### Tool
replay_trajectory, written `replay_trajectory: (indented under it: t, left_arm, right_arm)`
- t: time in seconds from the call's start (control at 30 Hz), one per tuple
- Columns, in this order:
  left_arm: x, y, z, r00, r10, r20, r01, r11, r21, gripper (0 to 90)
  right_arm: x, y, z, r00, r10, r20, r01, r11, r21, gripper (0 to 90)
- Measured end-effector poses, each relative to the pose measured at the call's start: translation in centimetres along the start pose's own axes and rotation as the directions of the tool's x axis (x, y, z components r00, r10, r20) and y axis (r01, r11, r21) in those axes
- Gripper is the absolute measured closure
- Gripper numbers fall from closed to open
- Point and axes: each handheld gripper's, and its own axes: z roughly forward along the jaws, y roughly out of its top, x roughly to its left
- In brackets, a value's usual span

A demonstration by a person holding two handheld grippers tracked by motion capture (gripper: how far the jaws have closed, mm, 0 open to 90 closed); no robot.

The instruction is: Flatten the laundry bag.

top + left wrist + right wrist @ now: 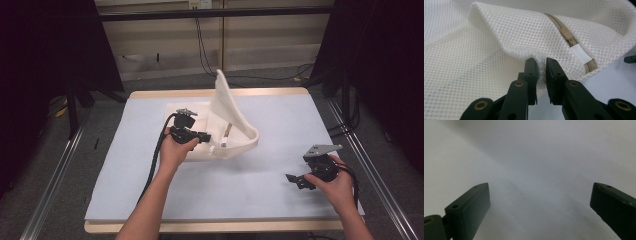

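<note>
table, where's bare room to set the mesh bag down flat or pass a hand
Free: the wide strip of table left of the left gripper, and the near stretch between both forearms. Also the far right corner beyond the right gripper. Crowded: the middle, where the mesh bag stands folded up, pinched by the left gripper.

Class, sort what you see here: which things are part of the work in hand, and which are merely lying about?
Part of the work:
mesh bag, edge pinched in the left gripper
zip

Merely about:
right gripper, jaws open over the table
cables on the floor behind
</note>
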Motion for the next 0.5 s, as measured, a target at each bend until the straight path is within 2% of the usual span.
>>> replay_trajectory:
  t: [0.07,0.23,0.27,0.3,0.33,0.37,0.4,0.5]
  left_arm:
    - [-0.2,0.2,0.7,1.0000,0.003,0.009,-0.003,0.9999,0.013,79.5]
    - [-0.8,0.5,2.0,0.9994,0.004,0.033,-0.004,1.0000,0.007,77.8]
    - [-1.1,0.6,2.4,0.9990,-0.002,0.044,0.002,1.0000,-0.001,73.1]
    - [-1.3,0.6,2.6,0.9990,0.009,0.044,-0.009,1.0000,0.001,70.5]
    - [-1.5,0.7,2.8,0.9992,0.015,0.036,-0.015,0.9999,-0.002,70.5]
    - [-1.6,0.7,2.8,0.9996,0.020,0.019,-0.020,0.9998,-0.008,65.3]
    - [-1.6,0.7,2.7,0.9999,0.011,-0.006,-0.011,0.9998,-0.016,52.5]
    - [-1.4,0.6,2.4,0.9995,0.020,-0.026,-0.021,0.9997,-0.014,36.3]
  right_arm:
    - [0.0,0.0,0.0,1.0000,-0.003,0.002,0.003,1.000,-0.001,2.4]
    - [0.0,0.0,0.1,0.9999,-0.008,-0.009,0.008,1.000,-0.006,2.5]
    - [0.0,0.0,0.1,0.9999,-0.009,-0.009,0.008,1.000,-0.006,2.5]
    - [0.0,-0.1,0.1,1.0000,-0.007,-0.007,0.007,1.000,-0.005,2.5]
    - [0.0,-0.1,0.1,1.0000,-0.007,-0.007,0.007,1.000,-0.005,2.5]
    - [0.0,-0.1,0.1,1.0000,-0.001,-0.010,0.001,1.000,-0.006,2.5]
    - [-0.1,-0.2,0.0,1.0000,-0.008,0.001,0.008,1.000,-0.010,2.5]
    - [-0.1,-0.3,-0.1,1.0000,-0.001,-0.002,0.001,1.000,-0.002,2.5]
